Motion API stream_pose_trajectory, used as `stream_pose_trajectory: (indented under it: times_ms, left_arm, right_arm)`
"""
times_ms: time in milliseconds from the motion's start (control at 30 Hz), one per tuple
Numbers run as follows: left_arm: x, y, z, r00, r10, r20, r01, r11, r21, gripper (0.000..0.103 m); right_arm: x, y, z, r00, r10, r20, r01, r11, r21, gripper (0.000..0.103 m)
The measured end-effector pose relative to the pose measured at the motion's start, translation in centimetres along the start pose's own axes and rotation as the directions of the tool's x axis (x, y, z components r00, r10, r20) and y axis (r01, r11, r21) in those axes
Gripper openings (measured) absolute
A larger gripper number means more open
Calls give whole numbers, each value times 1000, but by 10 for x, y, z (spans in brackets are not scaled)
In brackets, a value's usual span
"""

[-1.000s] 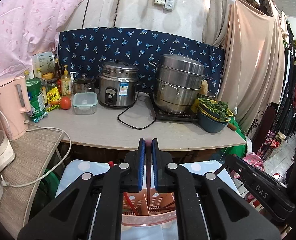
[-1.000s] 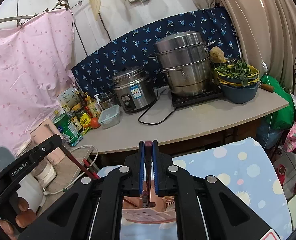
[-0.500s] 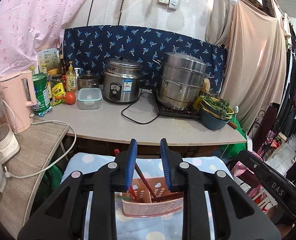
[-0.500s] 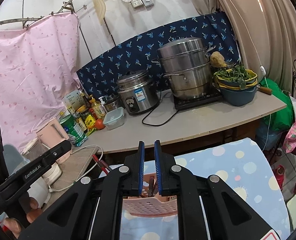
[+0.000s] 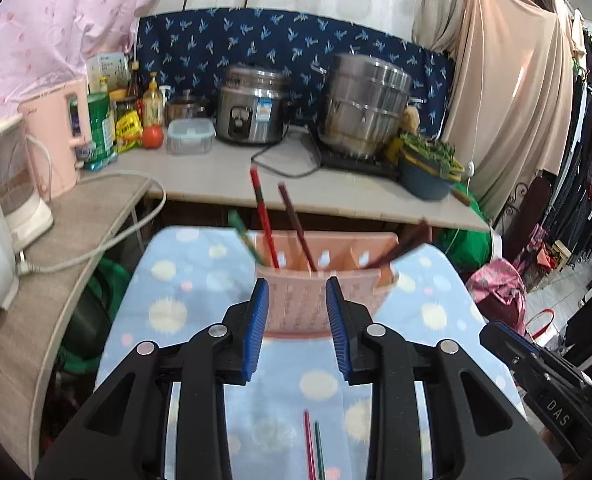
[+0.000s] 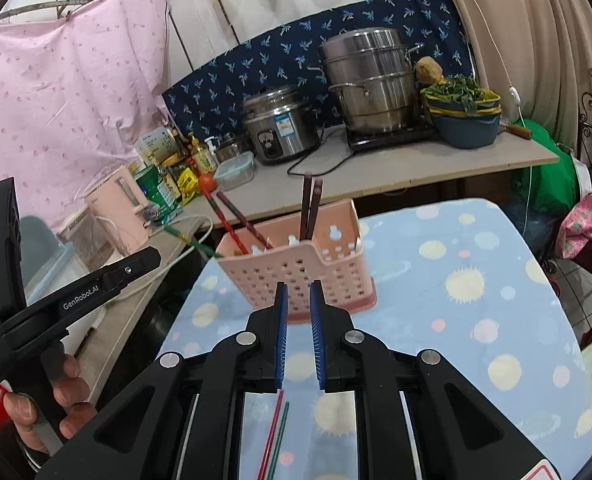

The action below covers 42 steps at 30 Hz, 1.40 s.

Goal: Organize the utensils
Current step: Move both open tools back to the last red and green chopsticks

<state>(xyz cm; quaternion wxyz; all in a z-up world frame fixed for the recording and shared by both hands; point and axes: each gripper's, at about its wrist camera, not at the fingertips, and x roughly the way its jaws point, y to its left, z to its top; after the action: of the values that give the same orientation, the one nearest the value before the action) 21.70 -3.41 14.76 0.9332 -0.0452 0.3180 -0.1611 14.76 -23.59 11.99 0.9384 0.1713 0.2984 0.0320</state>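
Note:
A pink perforated utensil basket (image 5: 319, 280) (image 6: 296, 268) stands on the blue spotted cloth (image 5: 200, 304) (image 6: 475, 288). Several chopsticks lean in it: a red one (image 5: 262, 212) (image 6: 226, 224), dark ones (image 5: 296, 224) (image 6: 309, 208) and a green one (image 5: 244, 236) (image 6: 192, 242). A red and a green chopstick (image 5: 311, 444) (image 6: 274, 436) lie on the cloth under the grippers. My left gripper (image 5: 297, 300) is open and empty, just short of the basket. My right gripper (image 6: 296, 304) is slightly open and empty, also in front of the basket.
A counter (image 5: 216, 176) (image 6: 395, 164) behind the cloth holds a rice cooker (image 5: 252, 108), a steel steamer pot (image 5: 363, 104), bowls of greens (image 6: 461, 112), bottles and a pink kettle (image 5: 52, 140). A side shelf (image 5: 64, 248) with a cable runs along the left.
Both grippers were shut on chopsticks over the basket; they have opened, let the chopsticks drop into the basket, and pulled back and down towards the cloth.

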Motion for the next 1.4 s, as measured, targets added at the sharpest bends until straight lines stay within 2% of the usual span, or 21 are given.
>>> stream_pose_trajectory:
  times_ms: [267,567,767,867,967,1000,1133,1400]
  left_arm:
    - [-7,10,-80,993,6,-121,-8,1000,-21,28]
    - [-13,24,-156,968,31,-249,-37,999,-20,28]
    - [-19,33,-197,949,53,-311,-61,998,-16,28]
    - [-21,37,-211,940,61,-335,-71,997,-18,28]
    - [-23,40,-220,935,71,-347,-82,996,-17,28]
    - [-25,41,-222,934,71,-350,-83,996,-19,29]
    - [-30,42,-225,936,88,-340,-99,995,-15,43]
    - [-35,45,-232,933,102,-346,-112,994,-9,49]
  right_arm:
    - [-13,-3,-78,993,-30,-112,29,1000,-8,13]
    - [-18,8,-157,970,-27,-242,17,999,-42,13]
    - [-20,21,-195,953,-7,-302,-14,998,-66,13]
    - [-19,27,-209,945,1,-328,-27,997,-77,14]
    - [-19,34,-220,940,9,-341,-42,995,-92,23]
    - [-20,37,-223,939,12,-344,-50,994,-102,23]
    - [-20,44,-228,937,8,-348,-56,990,-130,23]
    - [-17,54,-240,926,15,-377,-78,985,-153,23]
